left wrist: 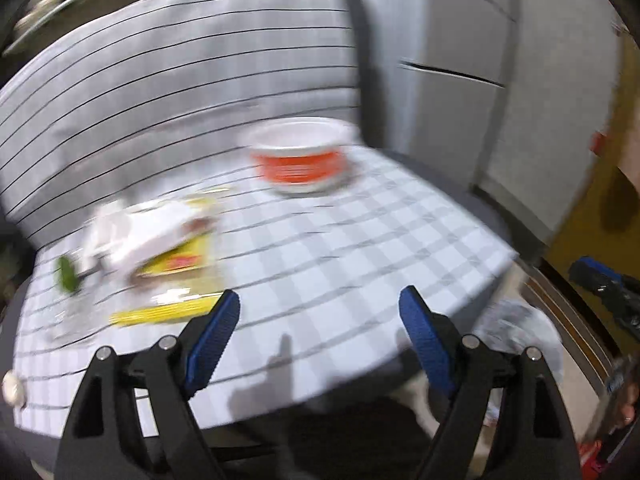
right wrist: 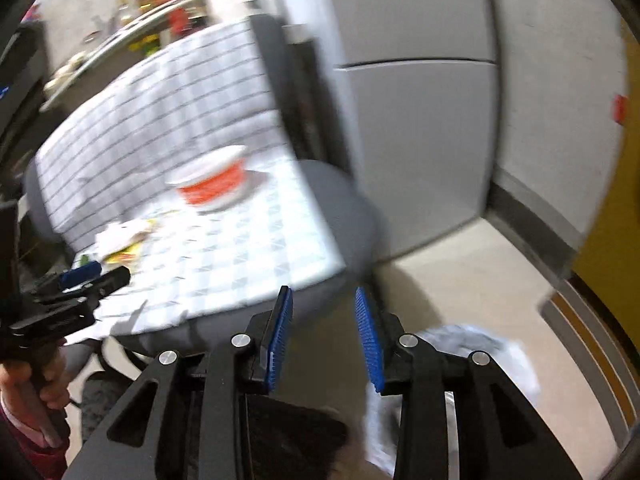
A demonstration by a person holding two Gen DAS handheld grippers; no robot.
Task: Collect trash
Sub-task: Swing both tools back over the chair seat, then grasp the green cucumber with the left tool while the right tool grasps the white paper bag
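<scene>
A red and white paper bowl [left wrist: 302, 156] stands on a chair seat covered with a checked cloth [left wrist: 340, 256]. Crumpled white paper and yellow wrappers [left wrist: 160, 240] lie at the seat's left, with a small green item [left wrist: 68, 274] beside them. My left gripper [left wrist: 320, 316] is open and empty over the seat's near edge. My right gripper [right wrist: 324, 312] is open and empty, off the seat's right front corner; it shows in the left wrist view [left wrist: 604, 284]. The bowl [right wrist: 214, 180], the wrappers [right wrist: 124, 240] and the left gripper [right wrist: 84, 280] show in the right wrist view. Both views are blurred.
A white plastic bag [right wrist: 480, 352] sits on the floor below right of the chair; it also shows in the left wrist view [left wrist: 516, 328]. A grey fridge [right wrist: 420, 120] stands behind the chair. A yellow door [right wrist: 608, 220] is at the right. A cluttered shelf [right wrist: 132, 20] is at the back left.
</scene>
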